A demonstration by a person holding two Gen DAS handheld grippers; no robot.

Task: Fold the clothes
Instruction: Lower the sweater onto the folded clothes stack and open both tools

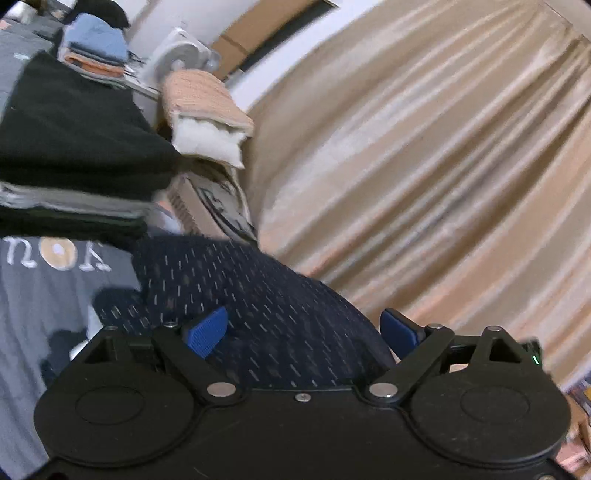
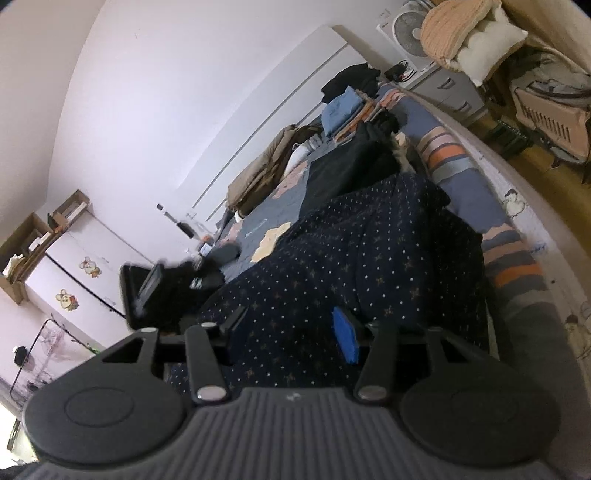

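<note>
A dark navy garment with small pale marks [image 1: 258,295] lies bunched on the bed, right in front of my left gripper [image 1: 306,334]. The left jaws stand wide apart with the cloth between and under the blue pads [image 1: 207,332]. The same garment [image 2: 369,251] spreads over the bed in the right wrist view. My right gripper [image 2: 291,328] is open over it, one blue pad [image 2: 347,336] showing. Neither gripper pinches the cloth.
A stack of folded dark clothes [image 1: 74,155] sits at the left, with a grey printed shirt [image 1: 44,295] below it. Beige curtains [image 1: 443,166] hang at the right. The striped bedspread [image 2: 461,173], a fan [image 2: 406,33] and a blue folded pile [image 2: 343,107] lie farther off.
</note>
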